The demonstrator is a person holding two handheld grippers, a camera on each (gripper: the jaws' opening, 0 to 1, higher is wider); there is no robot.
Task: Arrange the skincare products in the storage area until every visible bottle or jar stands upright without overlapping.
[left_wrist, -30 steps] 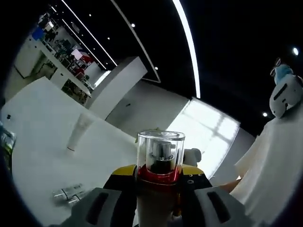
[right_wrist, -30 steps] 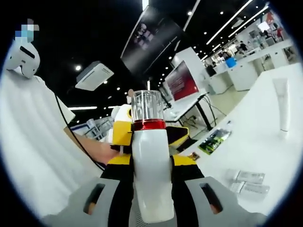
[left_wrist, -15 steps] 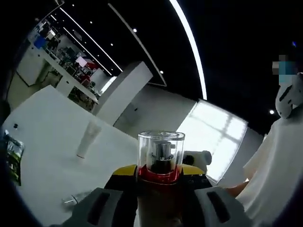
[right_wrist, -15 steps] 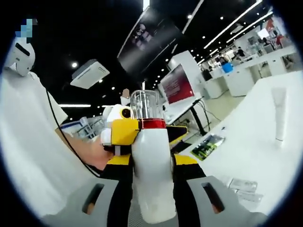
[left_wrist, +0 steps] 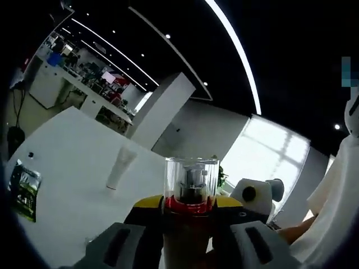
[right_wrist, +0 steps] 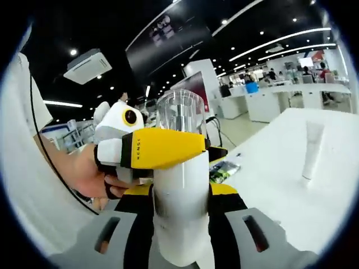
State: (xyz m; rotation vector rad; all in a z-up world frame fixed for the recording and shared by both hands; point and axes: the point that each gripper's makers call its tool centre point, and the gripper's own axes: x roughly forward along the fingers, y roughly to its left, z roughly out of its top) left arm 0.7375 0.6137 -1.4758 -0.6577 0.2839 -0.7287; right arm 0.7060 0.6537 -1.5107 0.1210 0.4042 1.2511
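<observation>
A white pump bottle (right_wrist: 180,213) with a clear cap (right_wrist: 180,115) is held in the air between both grippers. My right gripper (right_wrist: 180,224) is shut on its body. In the right gripper view, my left gripper (right_wrist: 160,148) comes in from the left, its yellow jaw across the bottle's neck. In the left gripper view, the clear cap (left_wrist: 190,179) and red collar (left_wrist: 189,206) rise between the shut jaws of the left gripper (left_wrist: 189,219). The right gripper (left_wrist: 253,193) shows just to the right. A white tube (left_wrist: 120,168) (right_wrist: 312,148) stands upright on the table.
The white table (left_wrist: 61,162) (right_wrist: 280,196) spreads under and beyond the tube. A green sachet (left_wrist: 22,188) (right_wrist: 222,170) lies flat near its edge. A person's hand (right_wrist: 92,179) and white sleeve (left_wrist: 336,213) are close. Desks stand far behind.
The left gripper's yellow jaw has moved forward across the bottle's neck, hiding the red collar in the right gripper view. Both cameras have tilted; the silver packets have left the picture.
</observation>
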